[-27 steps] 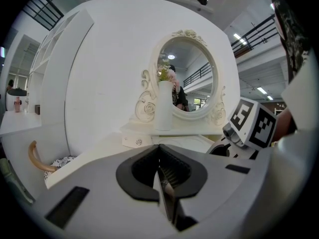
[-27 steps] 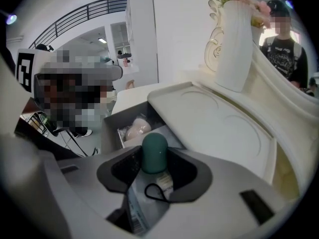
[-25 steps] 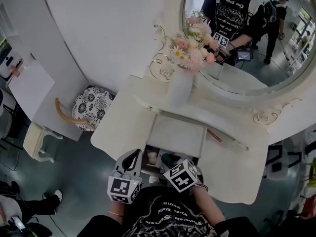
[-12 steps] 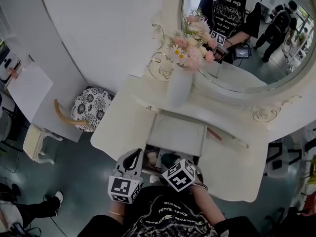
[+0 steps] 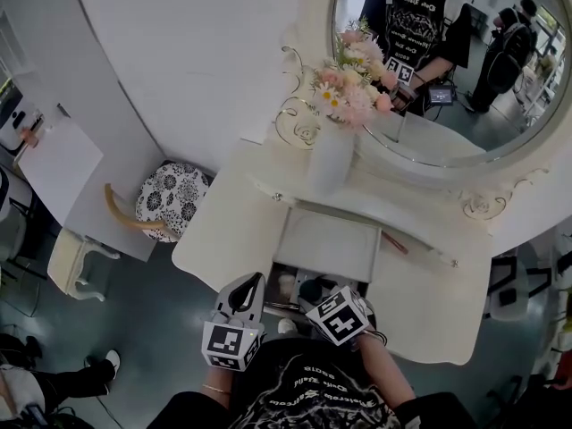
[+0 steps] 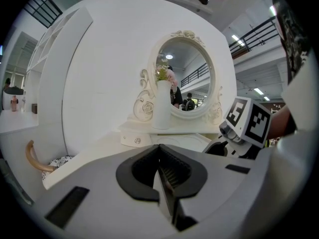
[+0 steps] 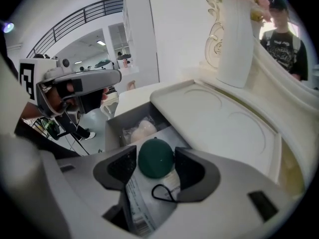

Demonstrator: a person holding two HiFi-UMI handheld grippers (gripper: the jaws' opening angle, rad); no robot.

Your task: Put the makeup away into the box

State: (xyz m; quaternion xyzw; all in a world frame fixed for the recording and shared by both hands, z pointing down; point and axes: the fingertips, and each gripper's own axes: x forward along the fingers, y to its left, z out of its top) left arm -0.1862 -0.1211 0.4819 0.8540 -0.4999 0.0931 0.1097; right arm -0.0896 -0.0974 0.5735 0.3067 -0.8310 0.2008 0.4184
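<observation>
The right gripper's jaws are opening around a green sponge in the drawer; the left gripper's are together.

Count, this entry. You have:
- one dark green egg-shaped makeup sponge
- one clear plastic packet of pale sponges; number inside not resolvable
- one open grey drawer box
- one slim pink pencil on one white tabletop
- one tall white vase
- one bunch of pink and white flowers
- one oval white-framed mirror
- one black-and-white patterned stool
</observation>
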